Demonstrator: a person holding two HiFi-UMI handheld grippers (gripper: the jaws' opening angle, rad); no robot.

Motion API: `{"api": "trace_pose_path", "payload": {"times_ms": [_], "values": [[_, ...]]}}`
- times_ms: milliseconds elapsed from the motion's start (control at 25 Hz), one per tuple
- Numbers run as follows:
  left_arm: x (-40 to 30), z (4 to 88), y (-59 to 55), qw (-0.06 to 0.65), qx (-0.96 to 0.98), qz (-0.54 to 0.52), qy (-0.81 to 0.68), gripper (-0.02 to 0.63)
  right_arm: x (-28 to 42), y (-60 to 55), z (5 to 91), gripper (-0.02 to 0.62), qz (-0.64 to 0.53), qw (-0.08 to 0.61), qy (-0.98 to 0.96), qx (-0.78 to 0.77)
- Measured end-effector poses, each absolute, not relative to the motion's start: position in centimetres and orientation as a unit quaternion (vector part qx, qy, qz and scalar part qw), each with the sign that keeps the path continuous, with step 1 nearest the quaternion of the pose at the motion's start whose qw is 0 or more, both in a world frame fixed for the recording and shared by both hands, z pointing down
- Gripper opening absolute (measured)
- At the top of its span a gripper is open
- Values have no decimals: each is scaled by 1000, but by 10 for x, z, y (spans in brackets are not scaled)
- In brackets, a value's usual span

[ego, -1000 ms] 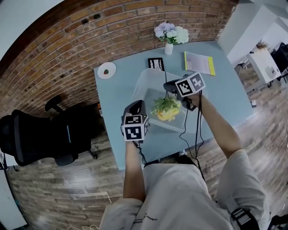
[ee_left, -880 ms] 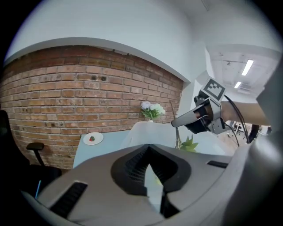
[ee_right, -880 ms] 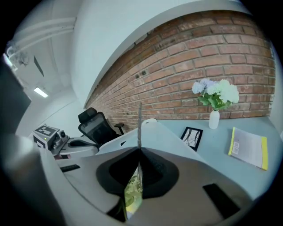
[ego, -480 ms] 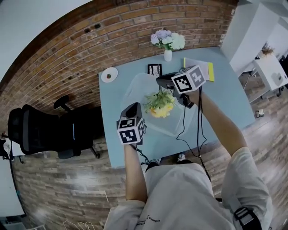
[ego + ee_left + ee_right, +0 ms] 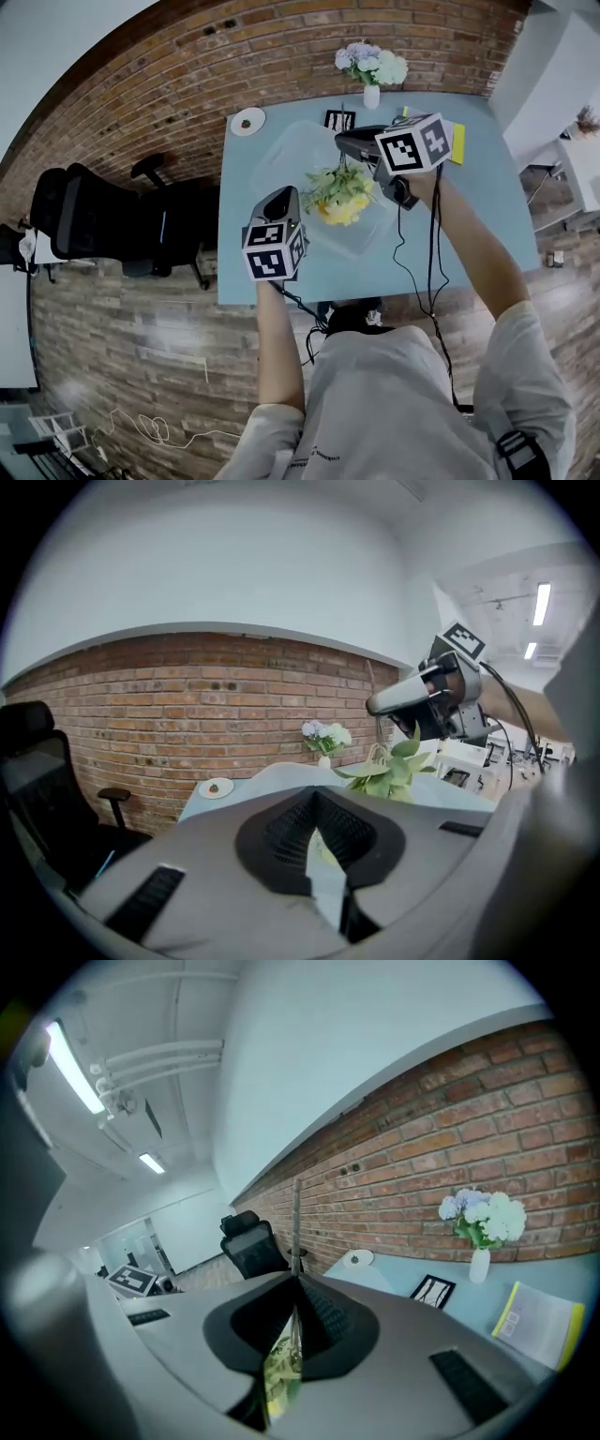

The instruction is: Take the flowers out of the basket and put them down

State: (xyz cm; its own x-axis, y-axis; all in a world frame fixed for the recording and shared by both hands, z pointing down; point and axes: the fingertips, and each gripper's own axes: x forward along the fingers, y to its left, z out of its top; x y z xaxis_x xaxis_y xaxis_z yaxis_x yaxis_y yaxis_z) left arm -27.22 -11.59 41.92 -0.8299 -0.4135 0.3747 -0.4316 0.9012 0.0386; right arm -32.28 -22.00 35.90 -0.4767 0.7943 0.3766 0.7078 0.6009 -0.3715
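The bunch of flowers (image 5: pixel 339 190), green leaves with a yellow bloom, hangs in the air over the clear plastic basket (image 5: pixel 286 155) on the blue table (image 5: pixel 469 216). My right gripper (image 5: pixel 342 145) is shut on its thin stem, which sticks up between the jaws (image 5: pixel 292 1321). My left gripper (image 5: pixel 283 199) hovers near the basket's front left, jaws shut with nothing in them (image 5: pixel 317 827). From the left gripper view the flowers (image 5: pixel 394 771) dangle below the right gripper (image 5: pixel 375 705).
A white vase of pale flowers (image 5: pixel 372 70), a small plate (image 5: pixel 247 120), a framed picture (image 5: pixel 339 119) and a yellow-edged booklet (image 5: pixel 457 141) sit at the table's far side by the brick wall. A black office chair (image 5: pixel 89 220) stands left of the table.
My right gripper has carried the flowers a little higher and farther over the basket. The left gripper has kept its place near the front left.
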Motion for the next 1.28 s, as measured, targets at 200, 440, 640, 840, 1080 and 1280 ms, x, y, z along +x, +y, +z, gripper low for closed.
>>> {"api": "trace_pose_path", "payload": {"times_ms": [200, 440, 640, 840, 1080, 1280], "values": [[-241, 422, -92, 182, 191, 29, -964, 20, -300, -200, 352, 40, 107, 241, -845, -466], [-214, 432, -79, 182, 185, 23, -965, 20, -285, -193, 331, 40, 105, 208, -857, -460], [-198, 424, -87, 174, 190, -12, -966, 20, -270, -225, 307, 40, 137, 206, -866, -434], [-172, 430, -94, 184, 189, 2, -964, 20, -253, -249, 283, 40, 144, 167, -872, -437], [-165, 427, -108, 183, 172, 21, -968, 20, -247, -283, 271, 40, 163, 150, -866, -447], [-182, 408, -147, 164, 160, 20, -973, 20, -242, -330, 262, 40, 195, 143, -855, -459]]}}
